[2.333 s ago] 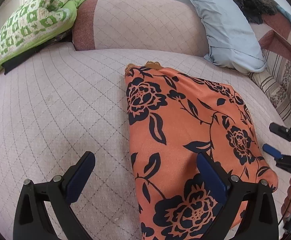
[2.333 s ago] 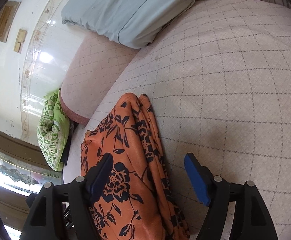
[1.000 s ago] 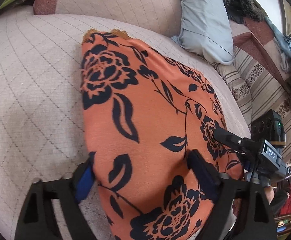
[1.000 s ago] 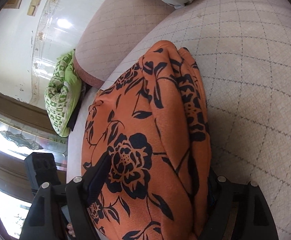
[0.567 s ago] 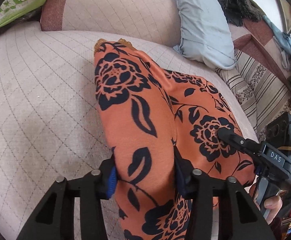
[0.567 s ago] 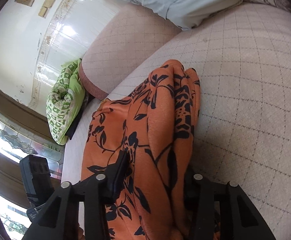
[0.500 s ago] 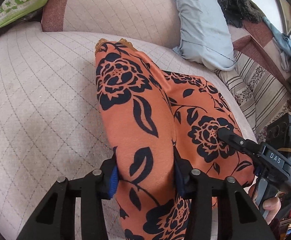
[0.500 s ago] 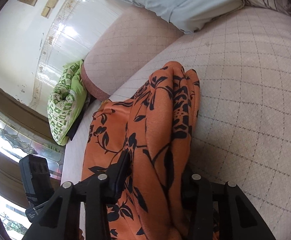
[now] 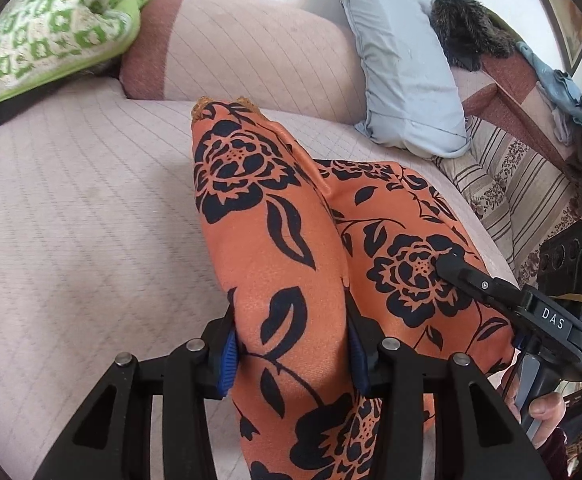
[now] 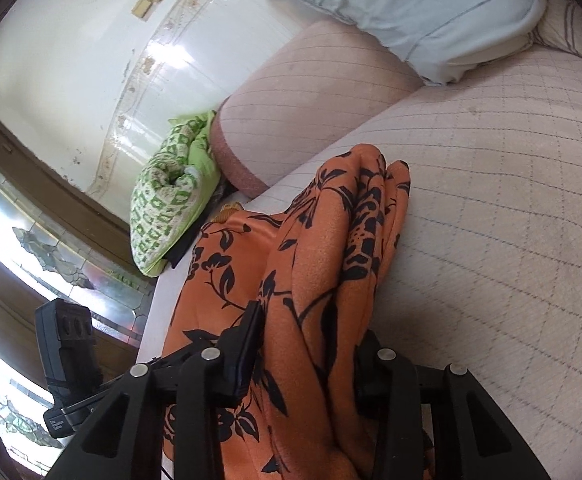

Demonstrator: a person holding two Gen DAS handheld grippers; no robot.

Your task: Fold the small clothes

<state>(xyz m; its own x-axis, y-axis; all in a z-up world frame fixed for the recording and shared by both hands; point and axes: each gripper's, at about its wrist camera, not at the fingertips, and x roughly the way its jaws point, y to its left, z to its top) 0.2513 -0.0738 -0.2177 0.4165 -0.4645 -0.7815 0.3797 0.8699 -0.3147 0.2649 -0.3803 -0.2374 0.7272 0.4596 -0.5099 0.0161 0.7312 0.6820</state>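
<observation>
An orange garment with black flowers [image 9: 275, 248] lies on the quilted pink seat [image 9: 71, 220]. My left gripper [image 9: 291, 344] is shut on a raised ridge of its left side, blue pads pressing the cloth from both sides. In the right wrist view the same garment [image 10: 331, 260] rises in bunched folds. My right gripper [image 10: 307, 344] holds the right side's folds, and its jaws are closing on the cloth between them. The near edge is lifted off the seat; the far end still rests on it. From the left wrist view the right gripper [image 9: 447, 264] reaches in over the cloth.
A green-and-white cushion [image 9: 43, 40] and a pink bolster [image 9: 243, 52] sit at the back. A pale blue pillow [image 9: 399, 72], a dark furry item [image 9: 467, 28] and a striped cushion [image 9: 531, 200] line the right. A hand [image 9: 543, 404] grips the right tool's handle.
Both grippers went from wide around the flat garment to clamped on gathered folds. They then rose, lifting the near edge and pulling the cloth into two ridges.
</observation>
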